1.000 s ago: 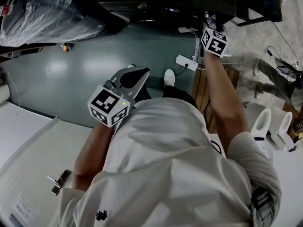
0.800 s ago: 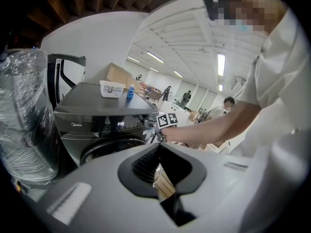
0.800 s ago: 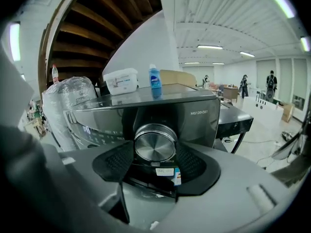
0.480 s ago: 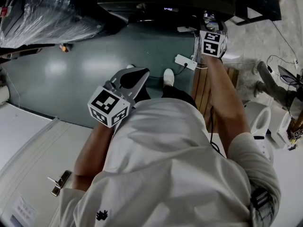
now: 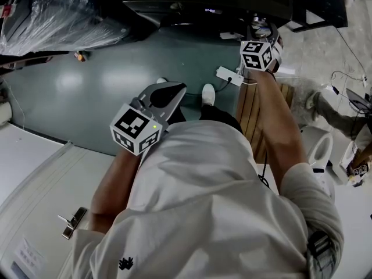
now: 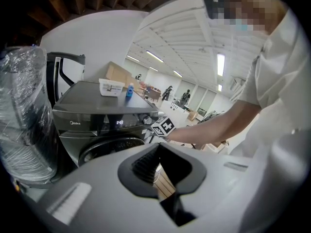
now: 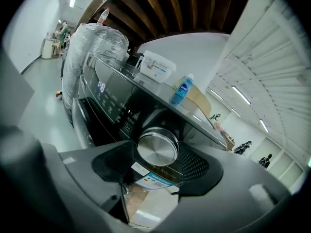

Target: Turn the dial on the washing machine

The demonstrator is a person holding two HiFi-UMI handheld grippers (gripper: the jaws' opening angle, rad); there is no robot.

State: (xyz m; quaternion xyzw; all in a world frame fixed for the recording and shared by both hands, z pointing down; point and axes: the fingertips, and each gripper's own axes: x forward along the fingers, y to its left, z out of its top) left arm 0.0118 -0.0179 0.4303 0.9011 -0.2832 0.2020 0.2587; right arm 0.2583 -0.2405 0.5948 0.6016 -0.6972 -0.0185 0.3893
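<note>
Showing a person from above, the head view places the dark washing machine (image 5: 203, 4) along the upper edge of the frame, over a green floor (image 5: 104, 86). The right gripper (image 7: 154, 163) is held at arm's length against the machine's front panel, in the upper right of the head view. In the right gripper view its jaws are clenched on the dial (image 7: 156, 148), a round brushed-metal knob at the centre of the frame, with one dark pad hard against each side. A lit display (image 7: 101, 87) sits on the panel to the left of the dial, and a printed label (image 7: 155, 179) hangs just below it. On top of the washing machine stand a white box (image 7: 156, 67) and a blue bottle (image 7: 182, 90), the bottle to the right of the box. A bundle wrapped in clear plastic (image 7: 92, 47) rises at the upper left.

The left gripper (image 6: 165, 166) is held close to the person's white shirt (image 5: 221, 214), at centre left of the head view and well apart from the machine. Its jaws are released and wide apart with nothing between them; only wooden slats (image 5: 247, 115) on the floor show through the gap. A white power strip (image 5: 229, 75) lies on the floor near the machine's base.
</note>
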